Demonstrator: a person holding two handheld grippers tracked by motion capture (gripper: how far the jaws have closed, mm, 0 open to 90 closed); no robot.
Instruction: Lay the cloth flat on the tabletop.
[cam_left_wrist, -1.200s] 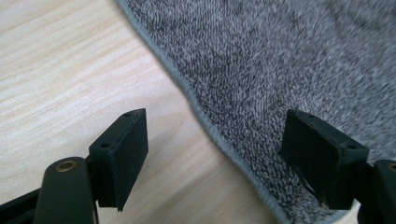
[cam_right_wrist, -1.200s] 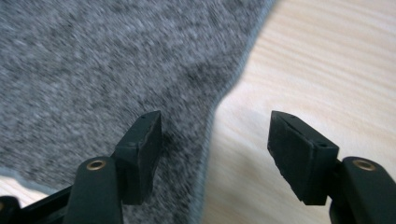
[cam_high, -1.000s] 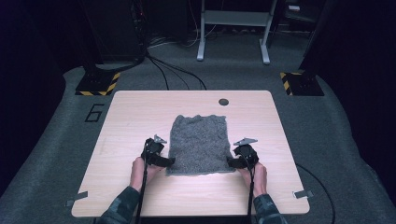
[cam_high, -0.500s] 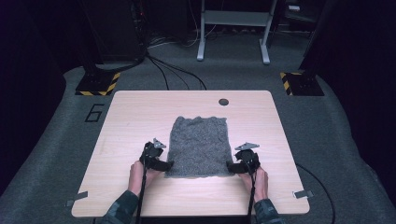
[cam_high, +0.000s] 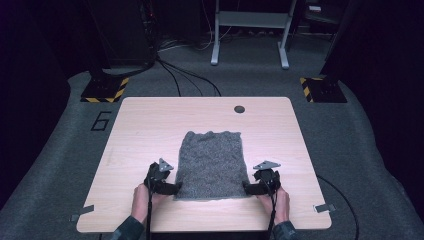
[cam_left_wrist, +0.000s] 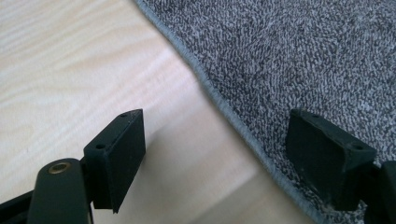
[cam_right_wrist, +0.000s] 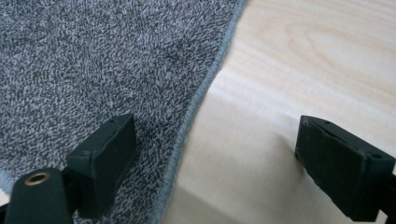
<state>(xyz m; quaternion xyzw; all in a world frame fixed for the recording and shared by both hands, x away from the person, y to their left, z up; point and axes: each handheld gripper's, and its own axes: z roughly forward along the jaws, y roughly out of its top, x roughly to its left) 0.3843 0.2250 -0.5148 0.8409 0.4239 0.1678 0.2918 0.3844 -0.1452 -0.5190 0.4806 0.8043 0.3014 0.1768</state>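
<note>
Now at the grasping step: left gripper (cam_left_wrist: 215, 154) wide open, straddling the hem of the grey towel (cam_high: 212, 162), one jaw over the cloth, one over bare table (cam_high: 150, 125), nothing held. Right gripper (cam_right_wrist: 215, 163) likewise gaping across the opposite hem, empty. Towel flat, near the middle of the table, closer to the near edge. Next, probably: lower, pinch both near corners, lift together. Hard to judge whether jaws already touch cloth; corners cut off behind the jaws.
</note>
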